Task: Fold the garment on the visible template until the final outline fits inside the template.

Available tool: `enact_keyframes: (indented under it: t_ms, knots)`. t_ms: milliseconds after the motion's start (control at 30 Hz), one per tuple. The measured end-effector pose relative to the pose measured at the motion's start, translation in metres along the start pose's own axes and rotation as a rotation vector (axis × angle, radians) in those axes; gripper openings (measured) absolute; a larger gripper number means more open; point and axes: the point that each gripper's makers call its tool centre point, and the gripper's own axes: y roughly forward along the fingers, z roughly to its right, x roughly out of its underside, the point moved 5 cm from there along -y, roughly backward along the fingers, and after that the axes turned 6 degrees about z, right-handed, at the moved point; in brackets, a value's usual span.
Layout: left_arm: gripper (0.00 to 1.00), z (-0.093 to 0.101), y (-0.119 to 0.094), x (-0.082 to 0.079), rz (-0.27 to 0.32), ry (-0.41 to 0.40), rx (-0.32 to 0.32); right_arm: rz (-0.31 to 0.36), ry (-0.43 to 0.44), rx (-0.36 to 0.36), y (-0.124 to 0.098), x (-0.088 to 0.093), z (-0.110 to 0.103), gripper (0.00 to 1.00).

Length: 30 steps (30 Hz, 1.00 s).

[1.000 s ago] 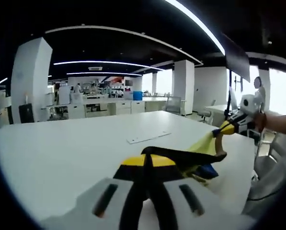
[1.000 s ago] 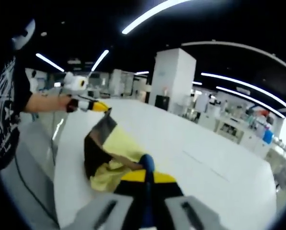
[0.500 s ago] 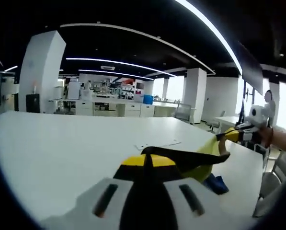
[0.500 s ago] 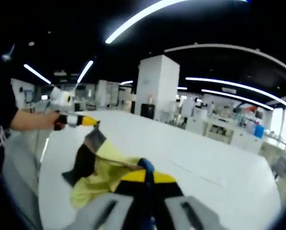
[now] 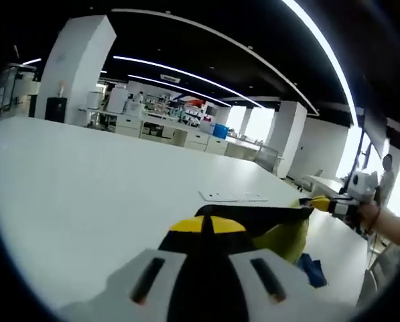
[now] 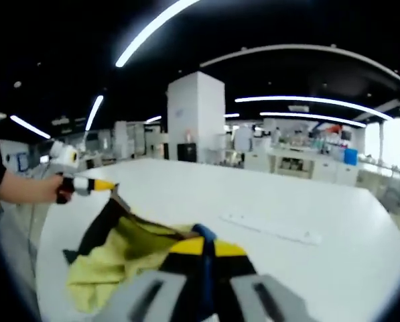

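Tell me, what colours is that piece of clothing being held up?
The garment is mostly yellow with black panels and a bit of blue, clearest in the right gripper view.

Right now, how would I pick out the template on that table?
Look at the big white table. Beyond the yellow and black garment held up between the two grippers lies the template, a thin flat pale strip on the tabletop. It is flat and white, while the garment is bunched and coloured.

Grey left gripper [image 5: 207, 231] fingers [image 5: 186, 225], yellow-and-black tipped.

garment [image 6: 119, 251] held between both tools, above table [image 5: 86, 181] | template [image 6: 270, 227] seemingly beyond it
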Motion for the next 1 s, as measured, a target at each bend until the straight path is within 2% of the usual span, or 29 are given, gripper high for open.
enact_keyframes:
  t_ms: [33,167,267,400,500,600,733,800,1000]
  knots:
    - [0.00,-0.002,0.004,0.002,-0.004,-0.004,-0.005,-0.006,0.037,0.018,0.006,0.003,0.003,0.00]
    - [0.00,-0.011,0.021,0.013,-0.031,0.009,-0.038,-0.025,0.093,0.049,0.028,0.017,0.012,0.00]
    - [0.00,-0.016,0.032,0.023,-0.024,-0.063,-0.059,-0.064,0.122,0.089,0.036,0.030,0.017,0.00]
    - [0.00,-0.026,0.045,0.032,-0.037,-0.065,-0.091,-0.087,0.153,0.114,0.050,0.045,0.025,0.00]
    - [0.00,-0.031,0.048,0.041,-0.063,-0.083,-0.133,-0.096,0.167,0.133,0.058,0.052,0.027,0.00]
    - [0.00,-0.038,0.054,0.050,-0.094,-0.068,-0.172,-0.106,0.205,0.152,0.069,0.062,0.031,0.00]
    - [0.00,-0.046,0.058,0.057,-0.108,-0.080,-0.197,-0.125,0.255,0.197,0.071,0.070,0.027,0.00]
    - [0.00,-0.049,0.057,0.061,-0.112,-0.098,-0.218,-0.121,0.262,0.202,0.081,0.074,0.029,0.00]
    - [0.00,-0.058,0.059,0.071,-0.149,-0.092,-0.259,-0.154,0.260,0.206,0.087,0.080,0.026,0.00]
